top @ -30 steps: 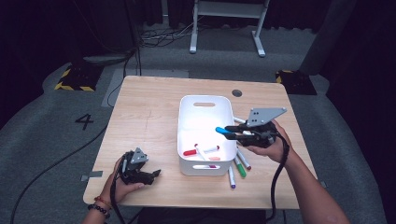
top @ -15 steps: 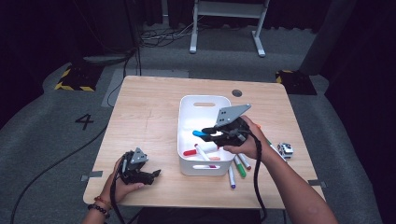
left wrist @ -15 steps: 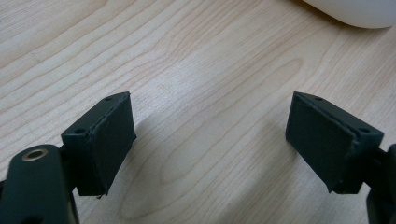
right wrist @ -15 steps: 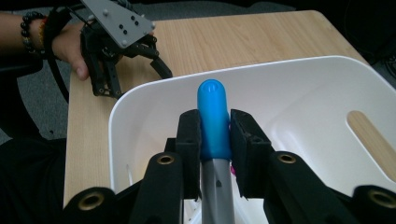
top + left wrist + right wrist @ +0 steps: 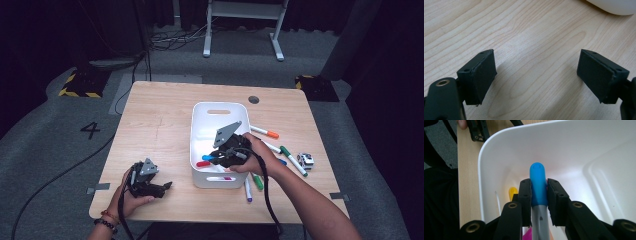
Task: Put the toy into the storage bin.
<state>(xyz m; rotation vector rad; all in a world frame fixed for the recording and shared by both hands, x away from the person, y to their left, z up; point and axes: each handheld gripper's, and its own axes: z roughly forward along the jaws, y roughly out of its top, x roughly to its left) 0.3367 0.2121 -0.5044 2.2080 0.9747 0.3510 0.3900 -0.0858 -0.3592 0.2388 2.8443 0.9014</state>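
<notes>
My right gripper [image 5: 212, 156] is shut on a blue-capped marker [image 5: 538, 182] and holds it inside the white bin [image 5: 197, 125], over the bin's near left part. The blue cap [image 5: 207, 157] points left. Below it in the bin lie a red-capped marker [image 5: 203, 163], a yellow-capped one [image 5: 512, 190] and a pink one. My left gripper [image 5: 167, 185] rests on the table near its front left corner; its jaws stand wide open over bare wood [image 5: 534, 72] with nothing between them.
Several markers lie on the table right of the bin, among them an orange-capped one [image 5: 265, 132] and green-capped ones [image 5: 293, 161]. A small white and black object [image 5: 305, 160] sits near the right edge. A round grommet [image 5: 254, 99] is behind the bin.
My right gripper has carried the blue marker leftward and down, from above the bin's right rim to inside the bin. The left gripper has stayed put.
</notes>
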